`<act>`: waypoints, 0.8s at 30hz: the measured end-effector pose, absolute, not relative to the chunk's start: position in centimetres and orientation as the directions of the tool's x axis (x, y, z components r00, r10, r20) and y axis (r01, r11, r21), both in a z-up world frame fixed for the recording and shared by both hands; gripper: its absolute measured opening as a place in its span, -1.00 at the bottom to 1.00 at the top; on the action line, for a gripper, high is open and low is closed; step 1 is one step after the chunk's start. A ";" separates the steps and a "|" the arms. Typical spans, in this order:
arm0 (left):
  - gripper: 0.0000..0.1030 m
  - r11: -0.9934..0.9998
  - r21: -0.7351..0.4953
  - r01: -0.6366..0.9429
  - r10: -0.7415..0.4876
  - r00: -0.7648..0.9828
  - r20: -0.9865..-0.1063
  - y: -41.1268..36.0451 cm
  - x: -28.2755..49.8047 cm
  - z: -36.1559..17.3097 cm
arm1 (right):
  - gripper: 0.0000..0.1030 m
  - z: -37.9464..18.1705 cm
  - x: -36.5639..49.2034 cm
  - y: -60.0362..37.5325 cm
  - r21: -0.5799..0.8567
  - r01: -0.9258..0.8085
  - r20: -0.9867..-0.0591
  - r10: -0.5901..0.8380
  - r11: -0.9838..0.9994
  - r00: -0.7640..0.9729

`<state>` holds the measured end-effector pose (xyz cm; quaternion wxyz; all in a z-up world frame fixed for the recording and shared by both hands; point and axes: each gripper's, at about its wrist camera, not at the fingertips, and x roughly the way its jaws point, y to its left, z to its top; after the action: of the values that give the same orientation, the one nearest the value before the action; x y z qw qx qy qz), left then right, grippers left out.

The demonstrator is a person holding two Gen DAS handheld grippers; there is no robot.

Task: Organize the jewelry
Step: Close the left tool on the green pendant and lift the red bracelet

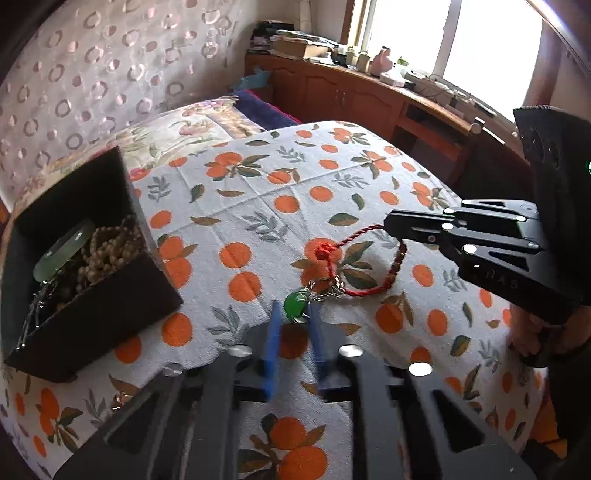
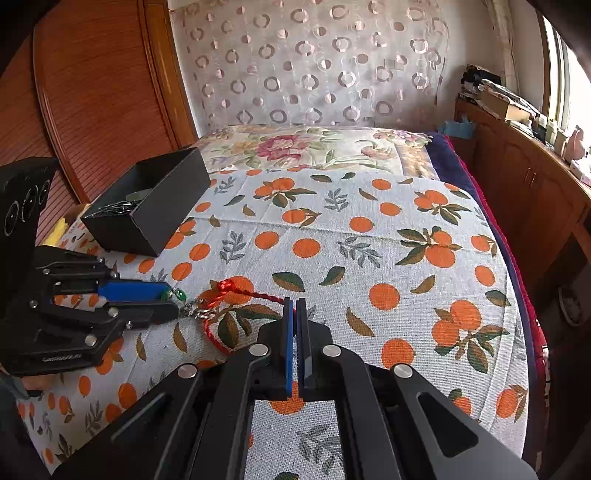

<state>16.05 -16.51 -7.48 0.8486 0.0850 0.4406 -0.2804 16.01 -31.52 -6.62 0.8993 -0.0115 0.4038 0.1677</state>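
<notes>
**Two tongs, one necklace**

Left tongs (image 1: 291, 314) are clamped on the green pendant (image 1: 294, 309); right tongs (image 2: 295, 306) are pinched on its red cord (image 2: 255, 294). Necklace lies mid-bed (image 2: 369, 229); black box (image 1: 110, 295) sits near the left edge.

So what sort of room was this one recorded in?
Most likely a bedroom at home: a bed under a floral cover, a patterned curtain behind it, and wooden cabinets cluttered with household things beneath a window.

Orange-and-leaf printed white cloth (image 2: 332, 229), black box (image 2: 162, 214), red cord (image 1: 369, 236), green pendant (image 1: 294, 307).
</notes>
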 end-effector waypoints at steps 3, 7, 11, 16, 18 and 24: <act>-0.77 0.828 -0.126 0.546 -0.415 0.446 -0.793 -16.2 16.3 -7.5 | -0.96 -6.6 16.0 -31.5 0.114 -0.312 -0.730 0.292 0.943 0.617; -0.78 0.830 -0.151 0.537 -0.430 0.445 -0.786 -15.8 16.6 -7.5 | -0.96 -6.6 16.0 -31.5 0.116 -0.310 -0.730 0.293 0.944 0.617; -0.79 0.838 -0.162 0.522 -0.439 0.466 -0.768 -15.2 16.6 -6.7 | -0.96 -6.7 16.1 -31.5 0.114 -0.308 -0.730 0.290 0.945 0.619; -0.79 0.850 -0.146 0.505 -0.440 0.531 -0.725 -13.9 16.0 -4.3 | -0.96 -6.8 16.0 -31.5 0.101 -0.312 -0.729 0.284 0.945 0.623; -0.79 0.855 -0.140 0.499 -0.438 0.551 -0.711 -13.3 15.8 -3.5 | -0.96 -6.7 15.9 -31.5 0.094 -0.312 -0.725 0.280 0.945 0.629; -0.78 0.868 -0.128 0.479 -0.429 0.596 -0.678 -11.8 15.6 -1.2 | -0.96 -5.8 15.6 -31.1 0.088 -0.335 -0.706 0.296 0.938 0.644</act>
<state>15.56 -11.75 -1.18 0.8928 0.0336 0.3703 -0.2544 15.64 -31.07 -5.83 0.9062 -0.0252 0.3845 0.1741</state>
